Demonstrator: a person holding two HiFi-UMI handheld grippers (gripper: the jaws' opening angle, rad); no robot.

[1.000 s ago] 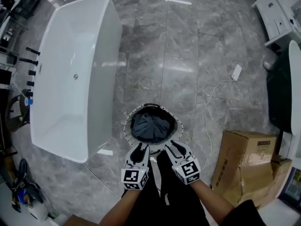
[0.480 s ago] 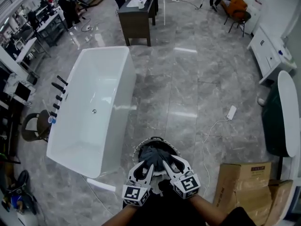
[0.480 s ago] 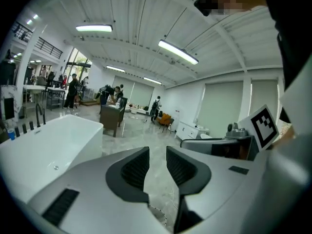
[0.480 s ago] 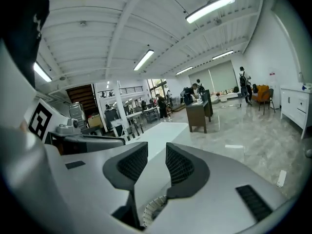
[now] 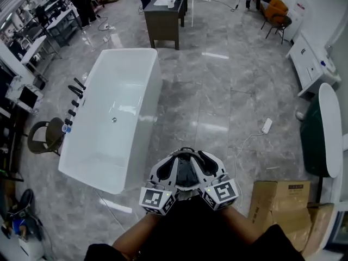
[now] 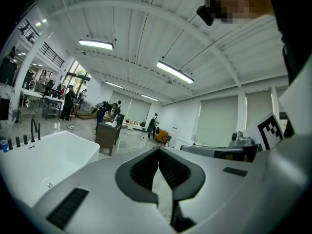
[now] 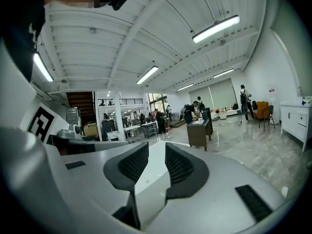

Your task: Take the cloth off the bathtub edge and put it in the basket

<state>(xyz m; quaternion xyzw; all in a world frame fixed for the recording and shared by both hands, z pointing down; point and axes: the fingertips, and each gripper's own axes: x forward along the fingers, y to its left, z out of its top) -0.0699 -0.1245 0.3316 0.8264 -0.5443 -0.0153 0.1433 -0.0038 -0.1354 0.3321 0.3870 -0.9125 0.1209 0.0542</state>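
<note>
The white bathtub point(image 5: 111, 118) stands on the grey marble floor at the left of the head view, and no cloth shows on its rim. Both grippers are held up close together at the bottom centre, in front of the basket. Only a sliver of the basket's rim point(image 5: 186, 149) shows above them, and the cloth is hidden. My left gripper point(image 5: 169, 165) point(image 6: 157, 152) is shut, tips touching, with nothing in it. My right gripper point(image 5: 205, 163) point(image 7: 157, 152) has its jaws apart and closing, with nothing between them; the bathtub point(image 7: 152, 175) shows through the gap.
Cardboard boxes point(image 5: 280, 200) stand at the lower right. A white power strip point(image 5: 266, 125) with its cable lies on the floor. A dark cabinet point(image 5: 166, 12) stands beyond the tub, a dark green fixture point(image 5: 321, 129) at the right edge, and a chair point(image 5: 46, 135) left of the tub.
Both grippers have risen toward the camera and now cover the basket, where the dark cloth lay in plain sight. The left jaws have gone from open to shut. The view has tilted up.
</note>
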